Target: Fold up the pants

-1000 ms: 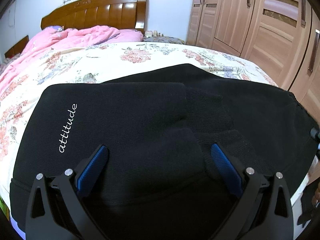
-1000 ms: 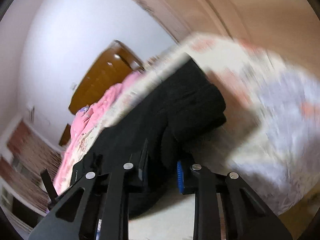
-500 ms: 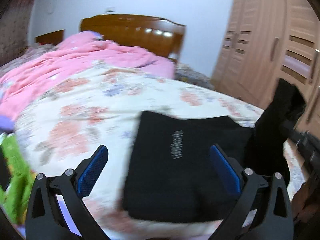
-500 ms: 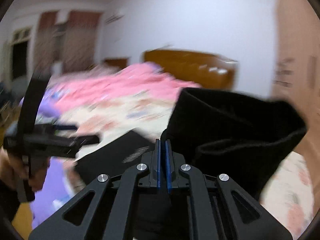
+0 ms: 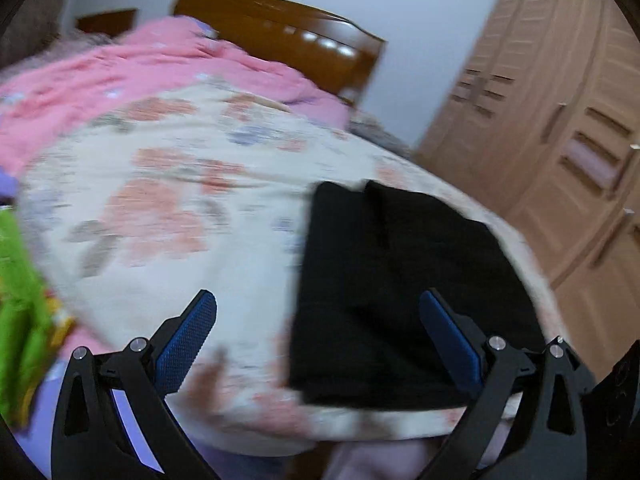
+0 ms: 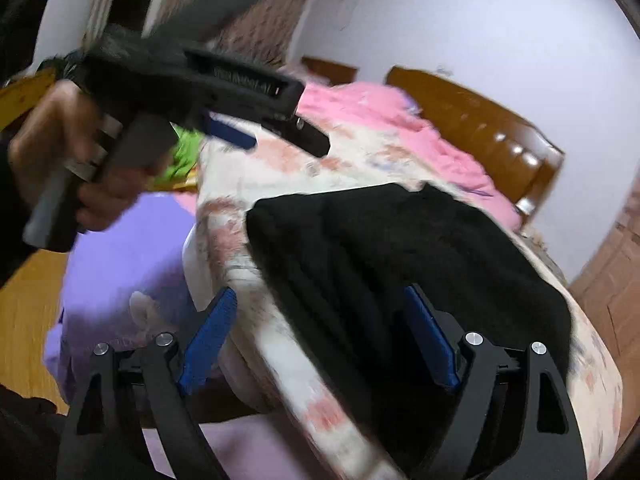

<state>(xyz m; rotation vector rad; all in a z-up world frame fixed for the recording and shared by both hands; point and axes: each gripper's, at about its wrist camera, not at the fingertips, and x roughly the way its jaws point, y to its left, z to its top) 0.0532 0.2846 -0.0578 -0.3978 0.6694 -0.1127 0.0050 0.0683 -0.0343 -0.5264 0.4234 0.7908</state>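
Note:
The black pants (image 5: 400, 288) lie folded in a thick stack near the corner of the floral bed (image 5: 168, 208). My left gripper (image 5: 318, 320) is open and empty, held back from the bed's near edge with the pants ahead to its right. In the right wrist view the pants (image 6: 400, 256) lie close ahead. My right gripper (image 6: 320, 320) hangs over their near edge with its jaws opening, and the pads do not press the cloth. A hand (image 6: 60, 152) holds the left gripper (image 6: 288, 146) at the upper left.
A pink quilt (image 5: 132, 68) is bunched at the head of the bed below a wooden headboard (image 5: 280, 28). A wooden wardrobe (image 5: 560, 152) stands to the right. Something green (image 5: 20, 312) lies at the left edge. A purple bed skirt (image 6: 132, 248) hangs over wooden floor (image 6: 24, 312).
My right gripper, shut on a lifted fold of the pants before, has let go and opened. The pants now lie flat in a stack. My left gripper has drawn back to the left.

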